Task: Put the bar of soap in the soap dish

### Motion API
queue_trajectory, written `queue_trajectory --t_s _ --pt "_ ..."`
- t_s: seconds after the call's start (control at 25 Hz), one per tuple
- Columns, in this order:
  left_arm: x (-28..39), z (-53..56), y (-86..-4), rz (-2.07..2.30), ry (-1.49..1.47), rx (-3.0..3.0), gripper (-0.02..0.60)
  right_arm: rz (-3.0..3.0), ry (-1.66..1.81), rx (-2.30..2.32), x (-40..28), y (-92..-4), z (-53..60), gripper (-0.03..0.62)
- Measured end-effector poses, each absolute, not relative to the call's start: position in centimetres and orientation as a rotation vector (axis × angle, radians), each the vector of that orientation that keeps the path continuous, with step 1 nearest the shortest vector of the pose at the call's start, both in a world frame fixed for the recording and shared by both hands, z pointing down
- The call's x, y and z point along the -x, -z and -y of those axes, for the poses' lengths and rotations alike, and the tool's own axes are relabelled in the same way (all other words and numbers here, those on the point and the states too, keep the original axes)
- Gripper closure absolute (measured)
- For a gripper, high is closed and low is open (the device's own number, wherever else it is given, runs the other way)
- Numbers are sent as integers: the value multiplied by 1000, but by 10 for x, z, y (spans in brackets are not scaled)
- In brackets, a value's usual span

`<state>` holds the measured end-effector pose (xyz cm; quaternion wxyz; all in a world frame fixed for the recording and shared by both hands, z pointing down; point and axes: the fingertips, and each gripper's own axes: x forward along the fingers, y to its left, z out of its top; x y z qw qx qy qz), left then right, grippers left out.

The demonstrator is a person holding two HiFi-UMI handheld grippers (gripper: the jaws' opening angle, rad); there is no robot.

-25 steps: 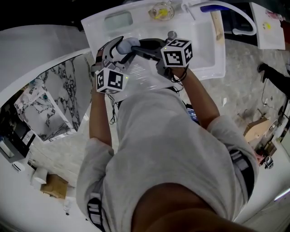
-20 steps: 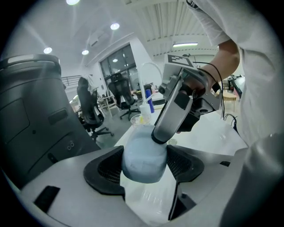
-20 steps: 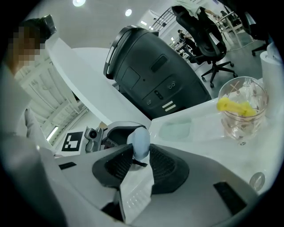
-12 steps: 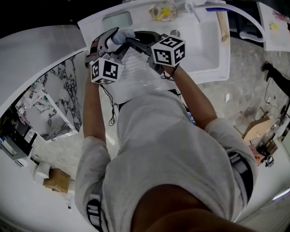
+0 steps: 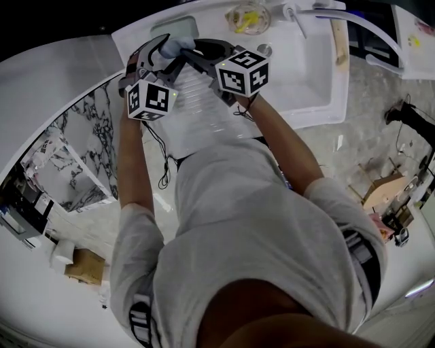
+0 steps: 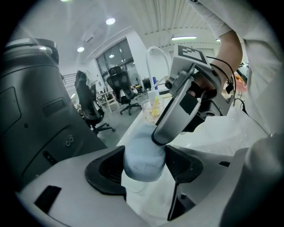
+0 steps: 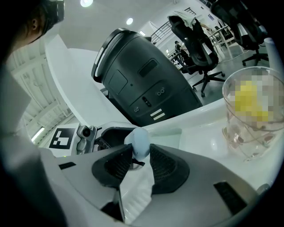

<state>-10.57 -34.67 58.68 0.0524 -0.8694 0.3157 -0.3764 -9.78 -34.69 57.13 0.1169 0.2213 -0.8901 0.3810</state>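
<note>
A white sink unit (image 5: 325, 112) carries everything, with a ribbed draining board (image 5: 204, 112) on its near left and a basin (image 5: 306, 68) on its right. Along the far edge sit a pale green soap dish (image 5: 175, 27) at the left and, just right of it, a clear glass (image 5: 248, 17) holding something yellow. A wooden strip (image 5: 340, 41) lies along the right rim.

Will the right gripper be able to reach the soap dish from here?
Probably yes: the right gripper, holding the soap, sits just before the soap dish, with nothing between them.
</note>
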Motion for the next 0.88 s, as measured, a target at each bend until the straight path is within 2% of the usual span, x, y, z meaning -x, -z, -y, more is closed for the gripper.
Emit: queue_trajectory --t_s 0.88 --pt "107 371 -603 -947 1180 2656 291 2555 -1182 -743 98 -589 371 470"
